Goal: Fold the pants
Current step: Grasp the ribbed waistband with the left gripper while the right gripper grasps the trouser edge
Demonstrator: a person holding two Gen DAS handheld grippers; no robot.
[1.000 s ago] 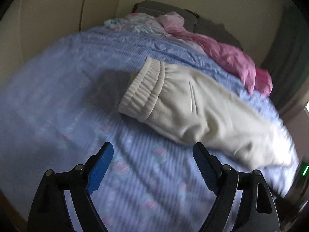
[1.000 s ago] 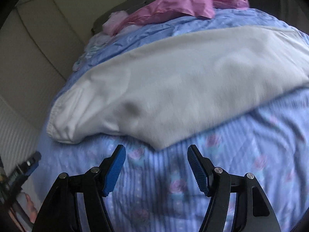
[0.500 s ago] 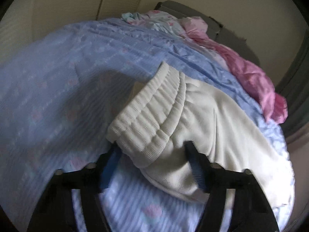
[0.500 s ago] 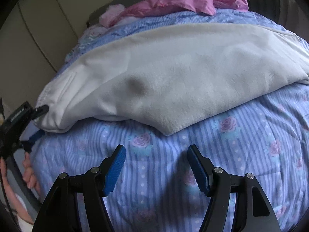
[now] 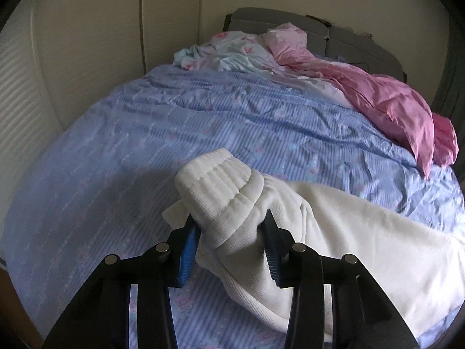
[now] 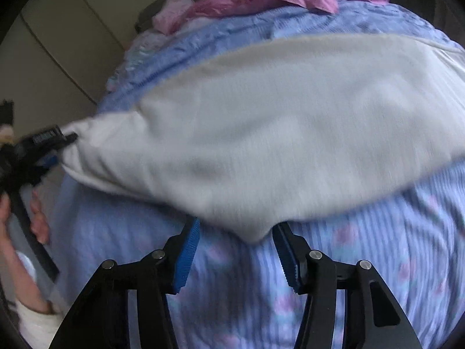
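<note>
Both grippers have come in on the cream sweatpants (image 5: pixel 363 250) since a second ago. Left gripper (image 5: pixel 229 232): its jaws have just been closing and now clamp the ribbed waistband (image 5: pixel 221 186). Right gripper (image 6: pixel 235 235): jaws also narrowing, apart, straddling a pointed corner of the fabric without pinching it. Pants lie across the blue floral bedspread (image 5: pixel 203 122); pink bedding (image 5: pixel 386 96) is bunched beyond.

A bed (image 5: pixel 180 122) with a blue striped, rose-printed quilt (image 5: pixel 232 116) fills the room. Far right lies crumpled pink bedding (image 5: pixel 392 99) against a grey headboard (image 5: pixel 279 19). Cream walls (image 5: pixel 87 43) stand left; soft, dim light.
</note>
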